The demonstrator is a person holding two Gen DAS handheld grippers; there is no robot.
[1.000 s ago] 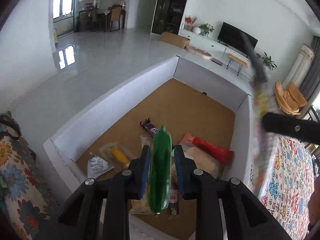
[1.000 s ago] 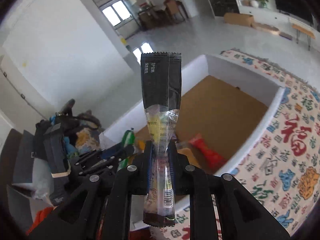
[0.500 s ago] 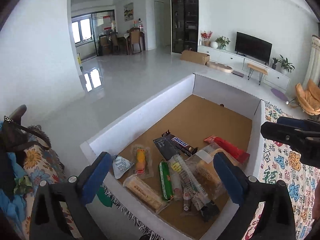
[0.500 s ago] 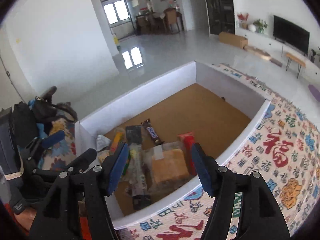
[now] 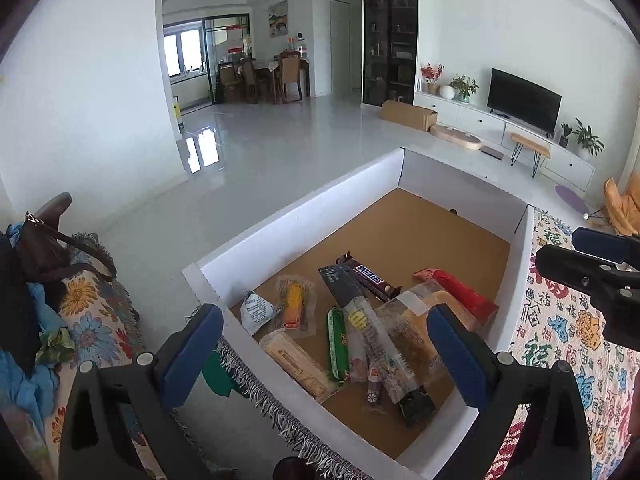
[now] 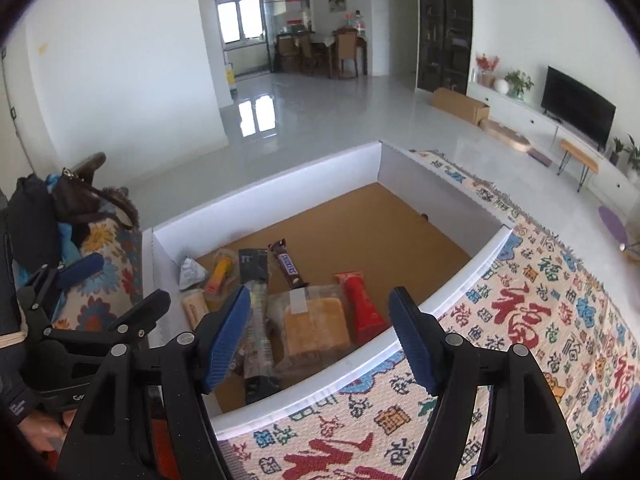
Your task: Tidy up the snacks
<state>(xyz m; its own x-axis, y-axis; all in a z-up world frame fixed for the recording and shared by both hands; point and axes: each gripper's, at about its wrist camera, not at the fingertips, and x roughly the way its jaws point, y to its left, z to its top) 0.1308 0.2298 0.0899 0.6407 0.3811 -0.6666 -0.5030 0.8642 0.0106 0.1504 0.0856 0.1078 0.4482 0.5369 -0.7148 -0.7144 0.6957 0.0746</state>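
Snacks: all lie flat on the brown floor of the white box (image 5: 304,216), bunched at its near end; the far half of the floor is bare cardboard
Green stick pack (image 5: 336,344): lengthwise, between the pale wafer pack (image 5: 298,364) on its left and the long clear pack with a black end (image 5: 376,344) on its right; touching or just beside both
Long clear pack: runs diagonally, black top end near the Snickers bar (image 5: 370,278), lower black end near the front wall; partly overlaps smaller packs beneath it
Snickers bar: diagonal, mid-floor, label readable in both views
Bread in clear bag (image 6: 316,330): right of the long pack, a white sticker on top
Red pack (image 6: 362,300): just right of the bread, near the right wall
Orange snack in clear wrap (image 5: 294,306): left side, beside a small white sachet (image 5: 256,312) in the near left corner
Left gripper (image 5: 324,356): blue pads spread wide, nothing between them; hovers above the near end of the box
Right gripper (image 6: 320,340): pads spread wide, nothing held; above the front right wall of the box
Box support: sits on a patterned cloth with red and blue characters (image 6: 540,320)
Left of box: floral cloth (image 5: 92,312) with a dark bag (image 5: 44,248) on it
Background: glossy pale floor, TV (image 5: 524,100) on a low white cabinet, dining table with chairs far back
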